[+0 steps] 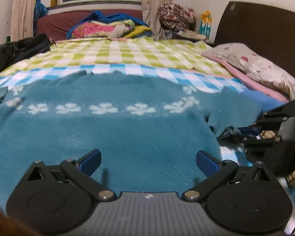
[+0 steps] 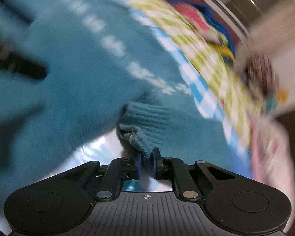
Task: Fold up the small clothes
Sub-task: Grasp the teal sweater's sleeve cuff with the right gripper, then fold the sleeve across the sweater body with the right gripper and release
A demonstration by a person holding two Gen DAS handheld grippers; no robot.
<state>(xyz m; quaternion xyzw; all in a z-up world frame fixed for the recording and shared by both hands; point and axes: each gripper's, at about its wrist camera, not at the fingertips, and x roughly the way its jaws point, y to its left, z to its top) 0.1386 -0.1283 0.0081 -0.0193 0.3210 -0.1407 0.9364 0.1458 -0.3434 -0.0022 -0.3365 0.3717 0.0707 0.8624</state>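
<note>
A teal sweater (image 1: 108, 133) with a row of white flowers lies spread on the bed. My left gripper (image 1: 148, 162) is open and empty, just above the sweater's near part. My right gripper (image 2: 147, 162) is shut on the sweater's ribbed cuff (image 2: 145, 125) and holds the sleeve lifted off the sheet. The right gripper also shows in the left wrist view (image 1: 245, 131) at the sweater's right edge, pinching the sleeve end. The right wrist view is blurred by motion. The left gripper shows there as a dark blurred shape (image 2: 25, 68) over the sweater.
The bed has a checked sheet (image 1: 127, 53), green and white farther off, blue and white nearer. A pillow (image 1: 251, 63) lies at the right by a dark headboard (image 1: 265, 29). Piled blankets (image 1: 108, 27) and dark clothes (image 1: 19, 49) lie at the far side.
</note>
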